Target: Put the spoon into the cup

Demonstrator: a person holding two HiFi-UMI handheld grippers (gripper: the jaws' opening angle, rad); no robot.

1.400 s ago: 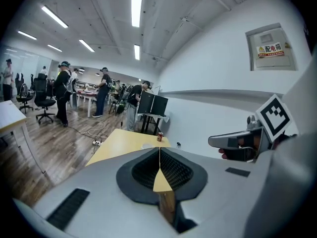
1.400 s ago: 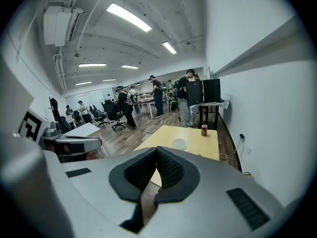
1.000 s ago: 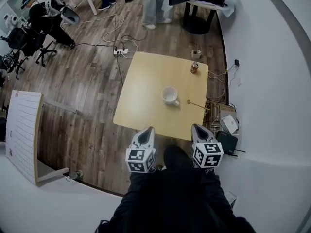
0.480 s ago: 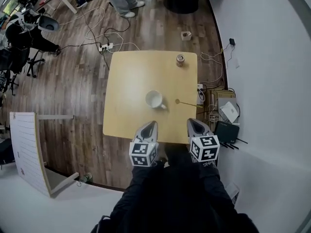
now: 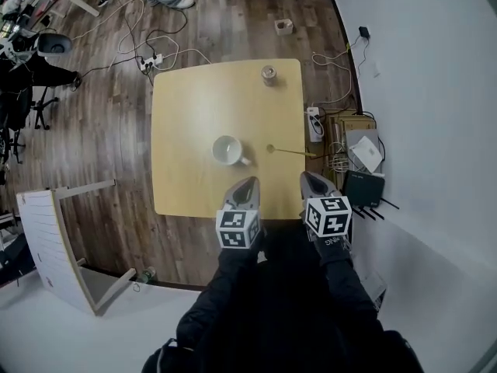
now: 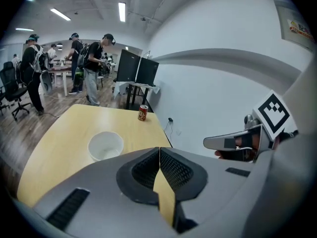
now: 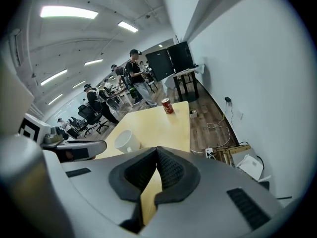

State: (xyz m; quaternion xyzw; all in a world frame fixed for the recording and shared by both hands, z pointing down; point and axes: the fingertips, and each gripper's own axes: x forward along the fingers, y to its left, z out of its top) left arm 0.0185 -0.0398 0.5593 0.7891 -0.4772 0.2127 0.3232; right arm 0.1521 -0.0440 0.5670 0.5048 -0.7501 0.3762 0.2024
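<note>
Left tongs (image 5: 248, 185), right tongs (image 5: 309, 179): both closed, empty | spoon (image 5: 289, 151): on table (image 5: 186, 115) just ahead of right tongs, lying crosswise, bowl seemingly toward cup (image 5: 227, 151) | nearer: right tongs

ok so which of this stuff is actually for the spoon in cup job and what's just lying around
For the job: spoon; white cup; left gripper and right gripper, both shut and empty.

Just lying about: red can; small box; power strip.
</note>
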